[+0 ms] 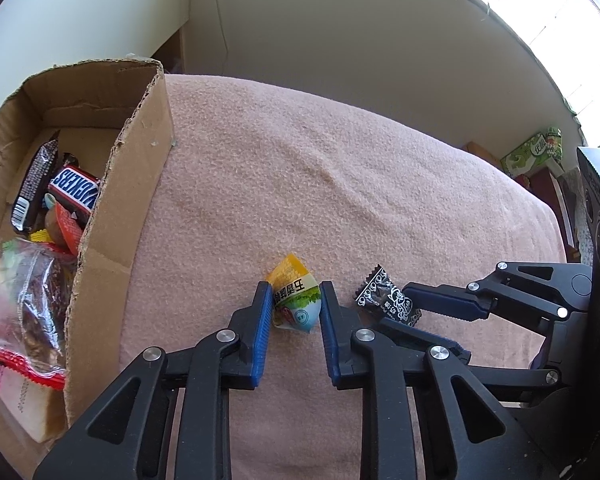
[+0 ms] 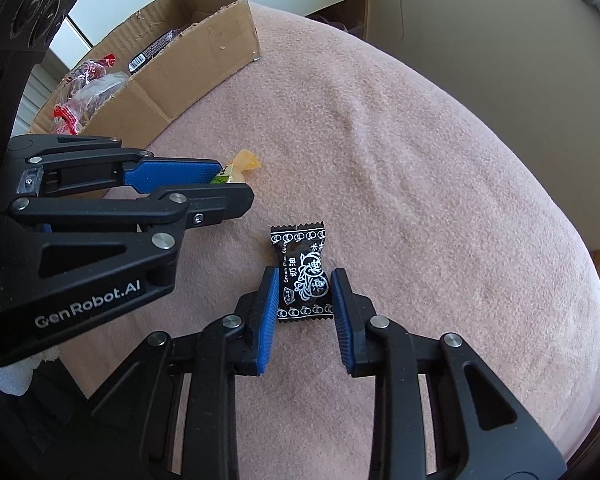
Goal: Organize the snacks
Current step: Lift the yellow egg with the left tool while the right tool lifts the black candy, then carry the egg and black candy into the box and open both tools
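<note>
Two sweets remain on the pink cloth (image 1: 340, 160): left gripper (image 1: 292, 312) pinches the yellow sweet (image 1: 294, 300), right gripper (image 2: 305, 300) apparently clamps the black sweet (image 2: 302, 276). Most snacks already fill the cardboard box (image 1: 140, 184).

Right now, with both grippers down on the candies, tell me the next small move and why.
Probably lift both straight up. The left gripper is shut on the yellow candy and the right gripper is shut on the black candy, both still lying on the pink cloth. The box, already holding snacks, sits to the left, so they must clear its wall.
</note>
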### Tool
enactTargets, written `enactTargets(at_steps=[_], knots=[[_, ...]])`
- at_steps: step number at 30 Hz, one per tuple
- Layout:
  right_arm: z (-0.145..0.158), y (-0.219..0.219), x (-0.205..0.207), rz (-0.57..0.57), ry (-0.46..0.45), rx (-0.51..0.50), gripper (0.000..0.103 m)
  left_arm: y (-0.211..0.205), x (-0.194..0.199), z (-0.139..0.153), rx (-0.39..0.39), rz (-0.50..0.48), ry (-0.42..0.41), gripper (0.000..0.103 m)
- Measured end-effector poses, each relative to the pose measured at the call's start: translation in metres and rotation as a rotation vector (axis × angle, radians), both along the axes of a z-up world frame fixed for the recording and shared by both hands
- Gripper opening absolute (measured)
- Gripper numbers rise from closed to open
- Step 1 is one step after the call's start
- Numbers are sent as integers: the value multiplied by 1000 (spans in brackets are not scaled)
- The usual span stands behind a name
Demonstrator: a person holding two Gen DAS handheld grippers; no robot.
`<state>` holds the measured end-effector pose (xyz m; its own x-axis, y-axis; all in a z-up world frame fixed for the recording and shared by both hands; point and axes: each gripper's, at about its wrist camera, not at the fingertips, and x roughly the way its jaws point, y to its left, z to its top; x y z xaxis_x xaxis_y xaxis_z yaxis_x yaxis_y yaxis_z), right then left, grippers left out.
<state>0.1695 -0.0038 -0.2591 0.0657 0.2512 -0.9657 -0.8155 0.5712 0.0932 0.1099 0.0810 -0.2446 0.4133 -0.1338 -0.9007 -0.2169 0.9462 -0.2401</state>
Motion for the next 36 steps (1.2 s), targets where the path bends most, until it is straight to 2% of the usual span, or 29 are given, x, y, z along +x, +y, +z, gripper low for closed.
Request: enactTargets(at_steps=[11,22,28,36], knots=[[18,-25,14,-44,-21,19,27,6,-9,3,-10,20,-2,21],[61,-33,7,-57,-50,69,27,20,-28,42,-26,31,-57,21],[86,-18,5,-39,-74,97,27,34,-40,61,-13,56,-93,21],[109,24,-2,14,-85,135,27,66,-69,82,8,105,-125,21]])
